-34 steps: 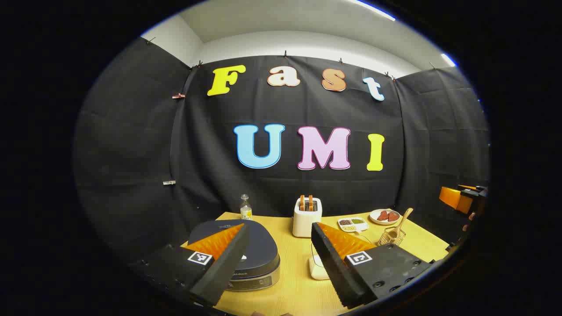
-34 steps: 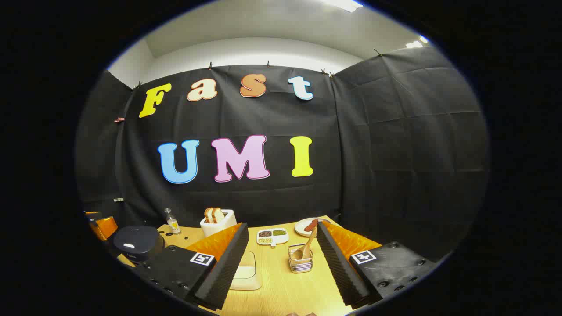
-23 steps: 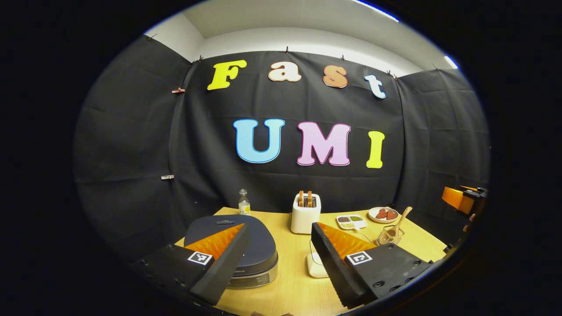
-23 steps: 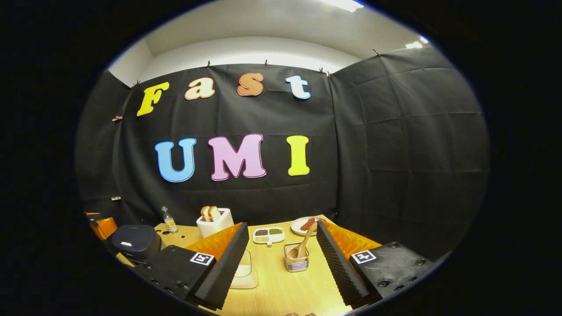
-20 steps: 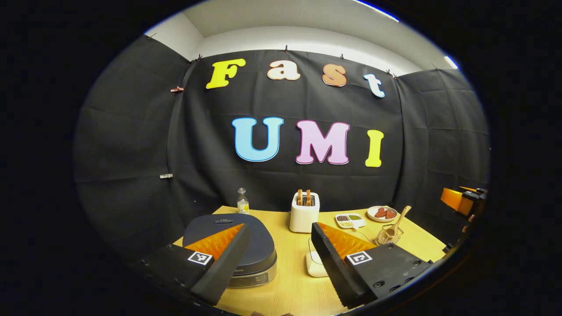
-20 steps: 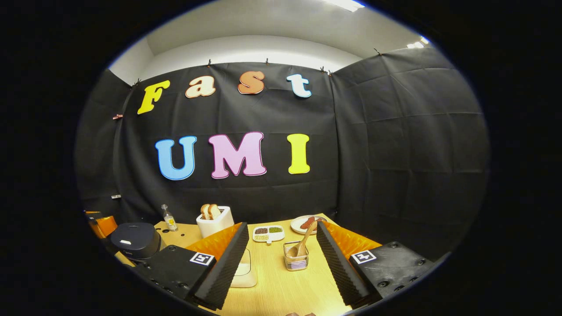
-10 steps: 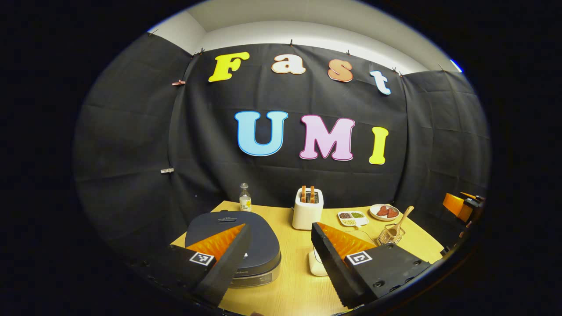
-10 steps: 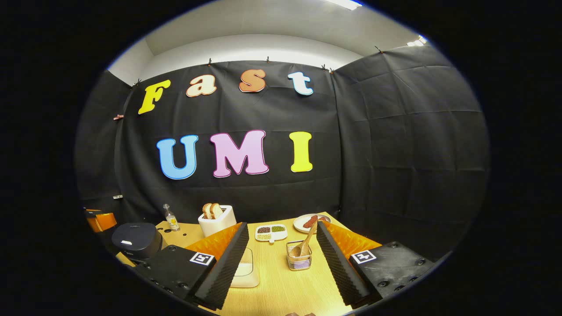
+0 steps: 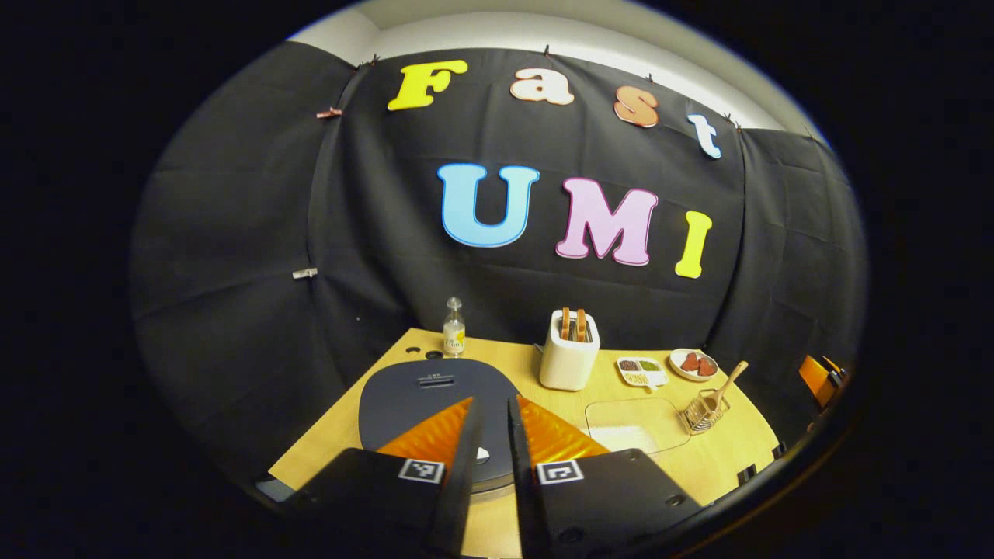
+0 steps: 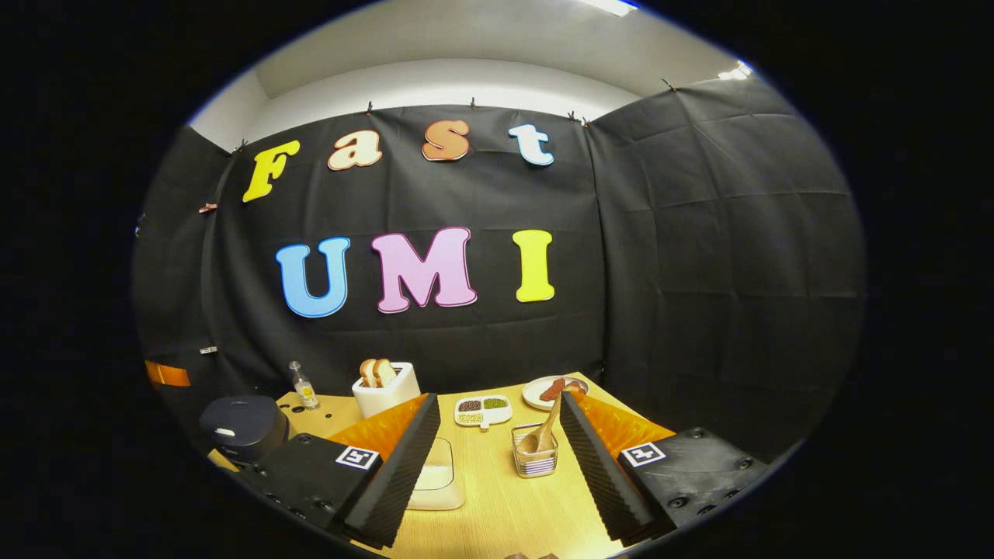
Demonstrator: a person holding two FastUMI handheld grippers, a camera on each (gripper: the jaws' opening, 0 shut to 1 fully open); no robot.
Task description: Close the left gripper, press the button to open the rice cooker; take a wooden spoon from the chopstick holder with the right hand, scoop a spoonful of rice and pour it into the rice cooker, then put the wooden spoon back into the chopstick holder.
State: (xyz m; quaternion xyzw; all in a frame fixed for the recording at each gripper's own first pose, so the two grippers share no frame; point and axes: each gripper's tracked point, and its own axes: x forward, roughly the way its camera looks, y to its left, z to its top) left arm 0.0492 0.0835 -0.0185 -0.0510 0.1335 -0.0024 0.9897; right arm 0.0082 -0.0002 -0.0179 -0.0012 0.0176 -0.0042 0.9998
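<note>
left gripper [image 9: 489,404]: fingers now drawn nearly together, empty, hovering over the near edge of the closed rice cooker [image 9: 435,392] at the table's left, ready for the button | right gripper [image 10: 499,411]: unchanged, spread apart, empty | wooden spoon [image 10: 541,432] in chopstick holder [image 10: 534,456], untouched
</note>
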